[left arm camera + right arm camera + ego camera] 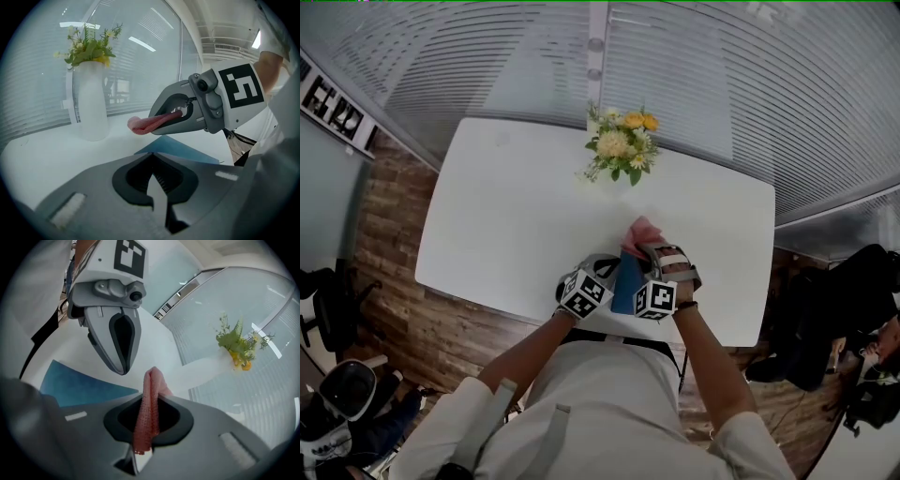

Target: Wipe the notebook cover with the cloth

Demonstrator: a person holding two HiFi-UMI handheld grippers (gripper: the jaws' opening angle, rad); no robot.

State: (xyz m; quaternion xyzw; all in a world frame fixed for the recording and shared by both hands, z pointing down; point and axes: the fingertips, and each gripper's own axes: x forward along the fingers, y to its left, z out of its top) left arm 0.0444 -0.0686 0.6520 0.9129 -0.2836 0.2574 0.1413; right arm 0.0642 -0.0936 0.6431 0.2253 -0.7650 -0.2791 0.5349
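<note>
Left gripper point(157, 187): jaws together, nothing seen between them, at the near left edge of the blue notebook point(628, 284). The notebook lay flat near the front edge of the white table point(516, 216). Right gripper point(143, 437): clamped on the pink cloth point(151, 394), just right of the notebook, with the cloth's free end sticking out past the far corner and apparently clear of the cover. White vase of flowers point(623, 141) stood well beyond the notebook. Judgement: cloth in hand, wiping strokes mostly left to do.

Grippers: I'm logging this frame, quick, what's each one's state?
Left gripper: shut, nothing between its jaws.
Right gripper: shut on the pink knitted cloth.
</note>
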